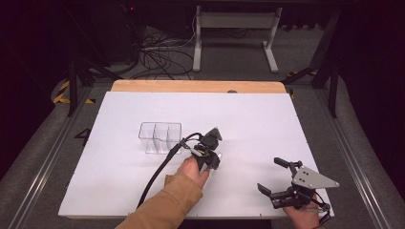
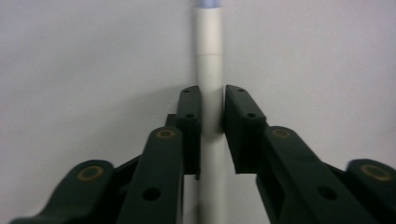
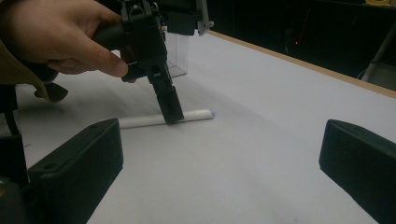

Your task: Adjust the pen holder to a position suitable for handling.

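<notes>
A white marker (image 2: 208, 46) with a pale blue tip lies flat on the white table (image 1: 248, 119). My left gripper (image 2: 212, 93) points steeply down at it, and its two jaws press against the marker's sides near the middle. In the right gripper view the left gripper (image 3: 173, 116) stands on the marker (image 3: 196, 114), held by a hand in a tan sleeve. In the high view that gripper (image 1: 214, 163) is at the table's centre. My right gripper (image 1: 269, 174) hovers near the front right edge, jaws wide open and holding nothing.
A clear plastic box with dividers (image 1: 160, 137) stands just left of the left gripper; it also appears behind the hand (image 3: 177, 56). The left gripper's black cable (image 1: 157, 176) trails toward the front edge. Beyond the table's wooden far edge (image 1: 196, 86) are desk legs and cables.
</notes>
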